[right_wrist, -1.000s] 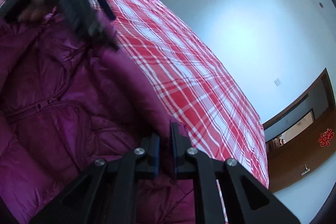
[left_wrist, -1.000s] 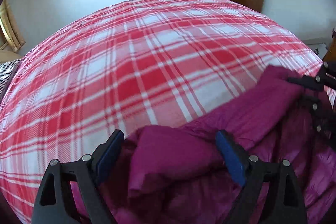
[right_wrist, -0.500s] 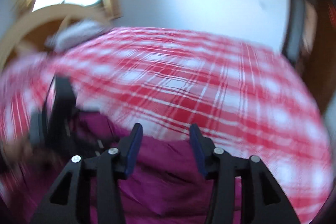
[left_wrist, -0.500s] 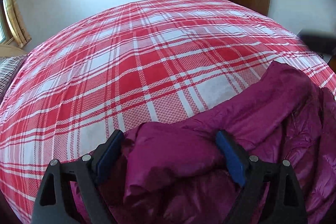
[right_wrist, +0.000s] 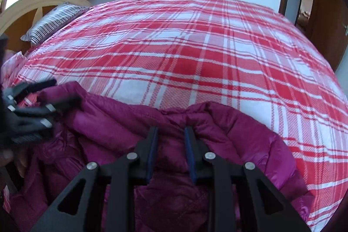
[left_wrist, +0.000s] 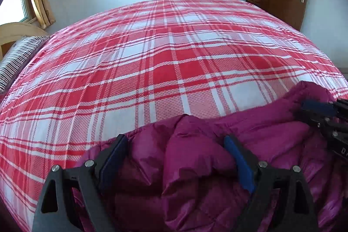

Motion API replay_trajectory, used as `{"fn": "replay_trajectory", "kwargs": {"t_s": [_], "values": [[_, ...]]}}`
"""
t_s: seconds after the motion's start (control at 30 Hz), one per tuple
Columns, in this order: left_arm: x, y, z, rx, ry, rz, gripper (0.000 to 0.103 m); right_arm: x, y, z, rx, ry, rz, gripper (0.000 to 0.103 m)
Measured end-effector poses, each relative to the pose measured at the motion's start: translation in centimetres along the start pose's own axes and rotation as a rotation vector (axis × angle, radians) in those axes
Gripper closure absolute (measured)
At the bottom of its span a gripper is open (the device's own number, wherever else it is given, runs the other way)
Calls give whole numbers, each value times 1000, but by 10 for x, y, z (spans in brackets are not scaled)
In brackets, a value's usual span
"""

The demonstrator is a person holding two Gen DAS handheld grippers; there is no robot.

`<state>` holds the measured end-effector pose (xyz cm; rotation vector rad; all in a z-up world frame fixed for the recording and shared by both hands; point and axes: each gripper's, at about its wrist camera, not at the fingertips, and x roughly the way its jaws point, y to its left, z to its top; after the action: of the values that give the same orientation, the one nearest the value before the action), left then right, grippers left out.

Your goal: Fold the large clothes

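Magenta down jacket (left_wrist: 195,166), one, on plaid bedsheet (left_wrist: 152,58): your right gripper (right_wrist: 170,134) had released the sleeve and swung round, jaws now part-open astride a fold. Your left gripper (left_wrist: 174,147) stayed wide open over bunched fabric; neither held cloth, so regrasp was pending.

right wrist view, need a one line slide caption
Right tongs open over a crumpled magenta puffer jacket on a red plaid bedsheet, left tongs at frame left.

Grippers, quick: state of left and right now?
Left gripper: open, straddling a fold of the magenta puffer jacket.
Right gripper: open, jacket between its fingers, not clamped.
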<state>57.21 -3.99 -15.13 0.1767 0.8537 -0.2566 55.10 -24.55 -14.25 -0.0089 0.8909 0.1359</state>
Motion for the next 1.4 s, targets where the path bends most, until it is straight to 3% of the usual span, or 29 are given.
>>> {"fn": "replay_trajectory", "kwargs": {"t_s": [0.23, 0.43, 0.57, 0.7, 0.9, 1.17, 1.27, 1.37, 1.4], "values": [[7, -10, -4, 29, 11, 56, 8, 7, -1, -8, -23, -13, -5, 76], [16, 9, -6, -72, 45, -23, 2, 15, -12, -8, 28, 6, 57, 77], [-6, 19, -5, -128, -18, -69, 2, 15, -15, -11, 47, -5, 78, 77], [-34, 35, -2, -232, -85, -70, 2, 15, -11, -12, 36, -15, 65, 77], [-6, 27, -16, -181, 69, 27, 1, 14, -12, -13, 42, -23, 73, 77], [-24, 44, -25, -277, -20, -45, 1, 14, -14, -13, 46, -27, 81, 77], [-38, 53, -26, -311, -72, -23, 1, 14, -13, -13, 45, -29, 80, 77], [-11, 53, -33, -301, 68, -6, 1, 14, -13, -13, 42, -31, 76, 77], [-11, 55, -34, -315, 63, -5, 1, 13, -12, -13, 42, -33, 76, 77]]}}
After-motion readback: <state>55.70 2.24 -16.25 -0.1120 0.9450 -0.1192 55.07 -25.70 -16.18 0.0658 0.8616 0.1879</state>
